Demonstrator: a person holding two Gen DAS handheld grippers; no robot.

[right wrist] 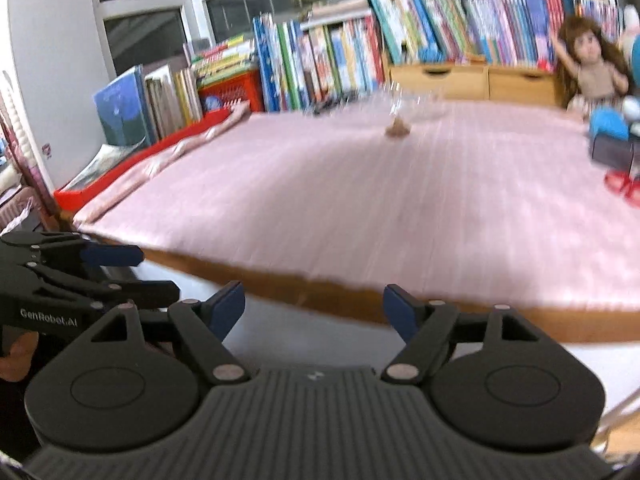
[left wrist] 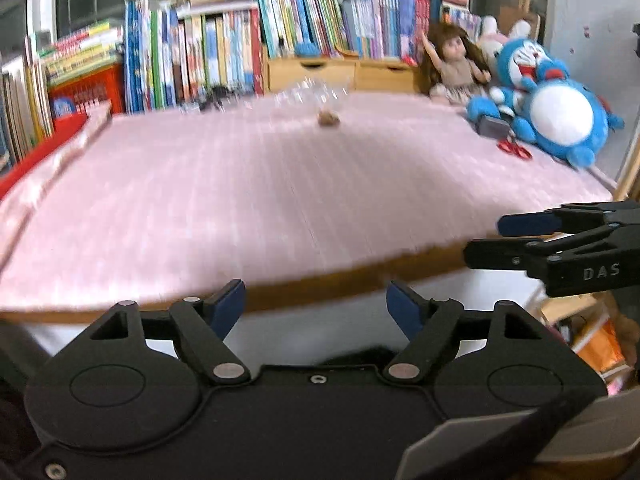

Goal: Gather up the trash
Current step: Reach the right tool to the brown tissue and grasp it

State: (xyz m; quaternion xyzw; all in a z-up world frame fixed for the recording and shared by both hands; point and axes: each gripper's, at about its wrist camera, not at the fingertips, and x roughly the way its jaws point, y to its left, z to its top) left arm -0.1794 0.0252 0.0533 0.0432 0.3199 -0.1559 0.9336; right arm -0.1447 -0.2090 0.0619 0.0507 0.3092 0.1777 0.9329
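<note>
A small brown crumpled scrap [left wrist: 328,118] [right wrist: 397,128] lies far back on the pink-covered table [left wrist: 248,200] [right wrist: 360,208]. Just behind it is a blurred clear plastic item [left wrist: 312,94] [right wrist: 405,101]. My left gripper [left wrist: 316,306] hovers before the table's near edge, open, with nothing between its blue pads. To its right my right gripper [left wrist: 486,240] is open as well. In the right wrist view the right gripper [right wrist: 315,306] is open and empty at the near edge. The left gripper [right wrist: 158,272] is beside it on the left.
Rows of books [left wrist: 224,48] and wooden drawers [left wrist: 340,74] line the back. A doll [left wrist: 452,64], a blue plush toy [left wrist: 556,108], a dark box [left wrist: 494,126] and red scissors [left wrist: 516,150] occupy the right side. A red tray [right wrist: 132,168] runs along the left edge.
</note>
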